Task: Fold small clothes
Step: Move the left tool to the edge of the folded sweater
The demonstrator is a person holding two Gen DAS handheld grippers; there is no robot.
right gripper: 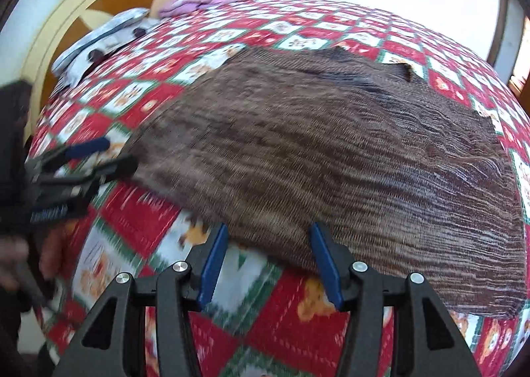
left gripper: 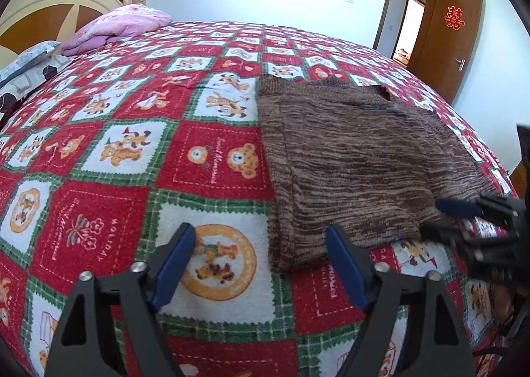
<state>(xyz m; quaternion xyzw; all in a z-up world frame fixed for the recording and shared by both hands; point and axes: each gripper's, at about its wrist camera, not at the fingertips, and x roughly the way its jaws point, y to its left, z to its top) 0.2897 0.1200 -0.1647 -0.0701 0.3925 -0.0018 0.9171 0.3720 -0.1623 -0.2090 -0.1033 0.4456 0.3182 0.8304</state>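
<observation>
A brown striped knit garment point(left gripper: 357, 158) lies flat on the red and green patchwork bedspread point(left gripper: 109, 145); it fills the middle of the right wrist view point(right gripper: 331, 158). My left gripper point(left gripper: 260, 238) is open and empty, hovering at the garment's near left corner. My right gripper point(right gripper: 268, 238) is open and empty, its jaws at the garment's near edge. The right gripper also shows at the right of the left wrist view point(left gripper: 447, 221), and the left gripper at the left of the right wrist view point(right gripper: 116, 155).
A pink quilt point(left gripper: 122, 26) and patterned pillows point(left gripper: 29, 69) lie at the head of the bed by a cream headboard point(left gripper: 49, 9). A brown door point(left gripper: 444, 45) stands open at the back right. The bedspread point(right gripper: 139, 221) extends around the garment.
</observation>
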